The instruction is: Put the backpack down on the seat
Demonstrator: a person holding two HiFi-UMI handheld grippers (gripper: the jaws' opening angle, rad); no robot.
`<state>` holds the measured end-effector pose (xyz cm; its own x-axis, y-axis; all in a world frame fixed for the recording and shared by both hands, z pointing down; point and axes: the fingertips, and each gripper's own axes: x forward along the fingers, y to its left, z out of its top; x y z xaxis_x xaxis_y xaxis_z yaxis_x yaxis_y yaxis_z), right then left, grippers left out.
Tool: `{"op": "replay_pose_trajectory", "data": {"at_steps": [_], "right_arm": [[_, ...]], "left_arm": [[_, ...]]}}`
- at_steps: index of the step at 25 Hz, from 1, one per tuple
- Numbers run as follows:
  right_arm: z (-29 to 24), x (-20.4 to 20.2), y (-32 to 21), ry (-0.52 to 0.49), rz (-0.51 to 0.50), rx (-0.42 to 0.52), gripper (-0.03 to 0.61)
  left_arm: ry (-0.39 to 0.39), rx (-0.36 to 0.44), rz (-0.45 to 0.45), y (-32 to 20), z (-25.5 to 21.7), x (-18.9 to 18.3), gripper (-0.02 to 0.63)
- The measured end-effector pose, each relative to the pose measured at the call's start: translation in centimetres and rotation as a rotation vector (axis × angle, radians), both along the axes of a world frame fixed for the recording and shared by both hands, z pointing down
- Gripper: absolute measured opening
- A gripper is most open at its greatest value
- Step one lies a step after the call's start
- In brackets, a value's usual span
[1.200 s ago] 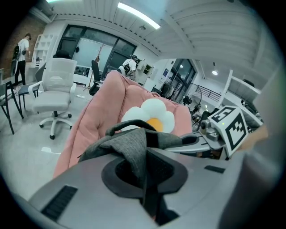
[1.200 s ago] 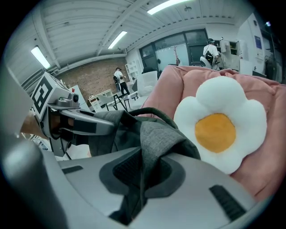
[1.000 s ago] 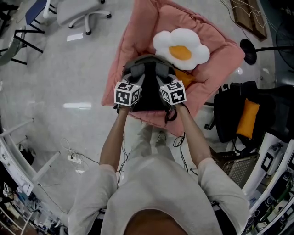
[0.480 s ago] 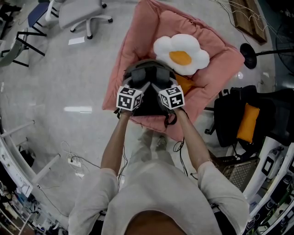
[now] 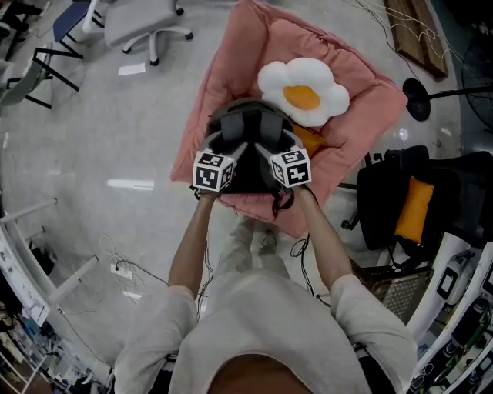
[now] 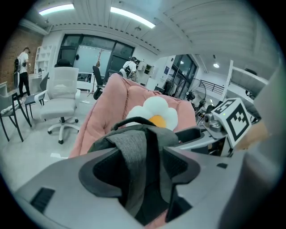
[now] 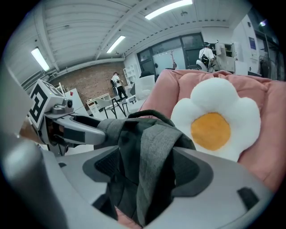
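A person leans over a pink cushioned seat (image 5: 231, 65) with both bare forearms stretched forward and close together, each gripper tilted downward toward the dark grey backpack (image 5: 248, 150) that rests on the front half of the seat, just in front of a fried-egg pillow (image 5: 303, 91). The left gripper (image 5: 231, 146) and the right gripper (image 5: 269, 145) sit side by side at the near face of the bag, their marker cubes almost level with each other above the seat's front edge. In the left gripper view, the left gripper's (image 6: 142, 164) jaws have just been opening and stand wide apart, with the left shoulder strap (image 6: 133, 150) running loosely between the pads, not pinched. In the right gripper view, the right gripper (image 7: 147, 172) shows the same: its jaws have just been opening and are spread, the right shoulder strap (image 7: 155, 150) draped between them without being squeezed. The backpack's carry handle (image 6: 134, 120) arches at its top, toward the pillow. The bag's weight lies on the cushion, upright against the padding, straps facing the person. A white office chair (image 5: 146, 19) stands on the grey floor (image 5: 100, 138) well off to the left.
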<state>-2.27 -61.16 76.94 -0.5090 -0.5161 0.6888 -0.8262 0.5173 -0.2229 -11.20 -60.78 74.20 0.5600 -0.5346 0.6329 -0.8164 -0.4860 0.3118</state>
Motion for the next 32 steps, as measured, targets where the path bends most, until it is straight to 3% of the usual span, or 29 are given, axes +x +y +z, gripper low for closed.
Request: {"op": "replay_pose_trajectory", "data": {"at_steps": [14,23,32], "right_arm": [[-3.5,2.5,4.0,-0.015,0.012,0.057,0.320],[-7.1,4.0,6.7,-0.028,0.007,0.120,0.274],[-11.5,6.1,10.5,-0.028,0.003,0.183,0.187]], "left_arm": [[-0.042,0.051,-0.077,4.2,-2.5,-1.8,0.279],[-0.040,0.108,-0.092,7.6,-6.2,-0.1,0.279],[-0.016,0.165,-0.095,11.9,-10.5,2.2,0.279]]}}
